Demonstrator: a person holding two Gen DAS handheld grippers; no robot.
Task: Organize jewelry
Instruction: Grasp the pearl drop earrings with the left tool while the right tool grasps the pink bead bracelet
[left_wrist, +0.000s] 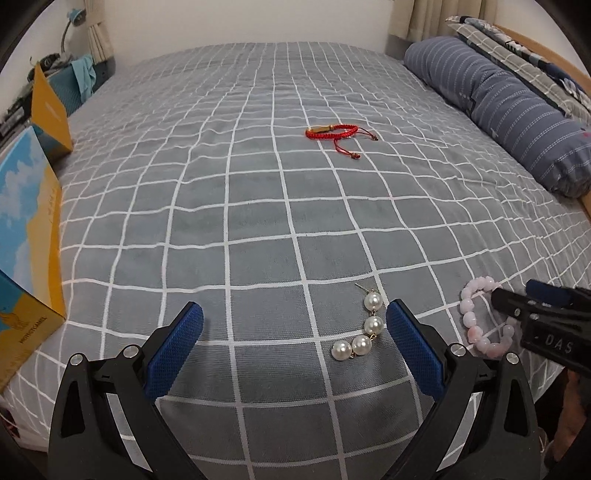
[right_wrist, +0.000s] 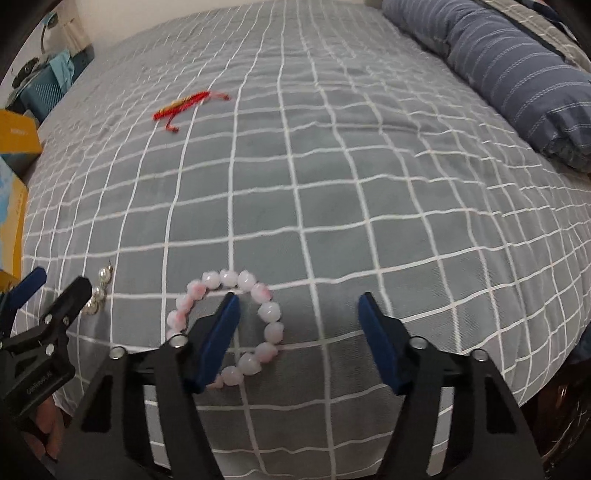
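Early stage, by appearance: left gripper (left_wrist: 294, 332) and right gripper (right_wrist: 297, 332) both spread wide, holding nothing. Pearl piece (left_wrist: 364, 329) lies beside the left gripper's right finger; pink bead bracelet (right_wrist: 271, 330) surrounds the right gripper's left fingertip; red cord bracelet (left_wrist: 332, 131) lies far ahead, all loose on the bedspread (left_wrist: 258, 206).

home bedroom, grey checked bedspread (left_wrist: 258, 206), striped bolster pillow (left_wrist: 517, 122) (by the headboard), curtains (left_wrist: 417, 18)

Bedroom, bed fills view.
Grey white-grid bedspread (left_wrist: 258, 206); blue striped pillow (left_wrist: 498, 107) along right side by wooden bed frame (left_wrist: 546, 59); white wall (left_wrist: 240, 20), beige curtains (left_wrist: 436, 16); yellow boxes (left_wrist: 50, 107) at left.
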